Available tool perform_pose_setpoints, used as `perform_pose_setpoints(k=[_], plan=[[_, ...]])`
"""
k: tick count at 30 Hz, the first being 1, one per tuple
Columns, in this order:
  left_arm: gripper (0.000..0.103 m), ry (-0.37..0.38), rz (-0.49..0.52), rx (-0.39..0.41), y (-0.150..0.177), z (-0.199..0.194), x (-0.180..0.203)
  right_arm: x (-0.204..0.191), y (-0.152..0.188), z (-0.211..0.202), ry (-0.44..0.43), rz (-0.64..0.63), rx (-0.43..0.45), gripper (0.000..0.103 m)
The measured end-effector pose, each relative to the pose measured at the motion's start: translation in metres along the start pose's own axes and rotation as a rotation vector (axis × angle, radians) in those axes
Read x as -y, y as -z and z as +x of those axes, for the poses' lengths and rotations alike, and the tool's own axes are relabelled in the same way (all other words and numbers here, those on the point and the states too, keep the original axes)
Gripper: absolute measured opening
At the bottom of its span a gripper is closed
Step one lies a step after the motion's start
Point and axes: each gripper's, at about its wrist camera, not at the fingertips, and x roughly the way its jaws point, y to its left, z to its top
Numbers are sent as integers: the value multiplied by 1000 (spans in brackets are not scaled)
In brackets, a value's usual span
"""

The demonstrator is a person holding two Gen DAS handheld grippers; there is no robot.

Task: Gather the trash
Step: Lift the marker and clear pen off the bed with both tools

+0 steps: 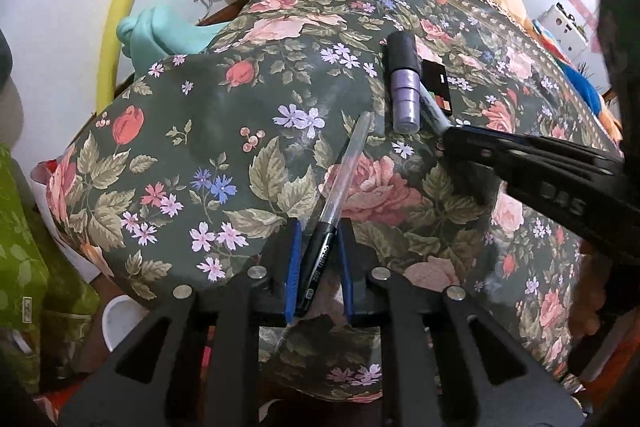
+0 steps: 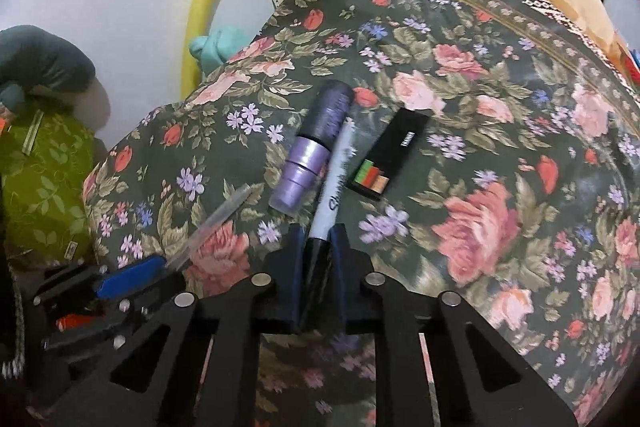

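On the floral bedspread [image 2: 500, 147], left claw [image 1: 318, 227] grips a clear pen [image 1: 340, 187]; right claw [image 2: 318, 233] clamps a marker [image 2: 332, 187], wedged between purple tube [image 2: 312, 151] and black box [image 2: 392, 151]; marker's tip is hidden.

We see from two wrist cameras, each looking steeply down along its own fingers, close above the floral cloth [image 1: 248, 115]. Both views share the purple tube [image 1: 405, 95] ahead and each other's gripper alongside.
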Motion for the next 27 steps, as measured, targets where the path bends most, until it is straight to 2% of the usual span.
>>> perform_pose_setpoints(k=[4, 16, 22, 27], plan=[[10, 40, -18, -4, 1, -6, 4, 9, 10, -19, -7, -2, 17, 12], [9, 65, -41, 44, 7, -35, 25, 34, 30, -59, -22, 45, 53, 12], [9, 77, -61, 105, 7, -68, 23, 20, 26, -86, -28, 23, 112, 12], [9, 57, -78, 162, 13, -100, 12, -10, 22, -108, -44, -31, 169, 12]])
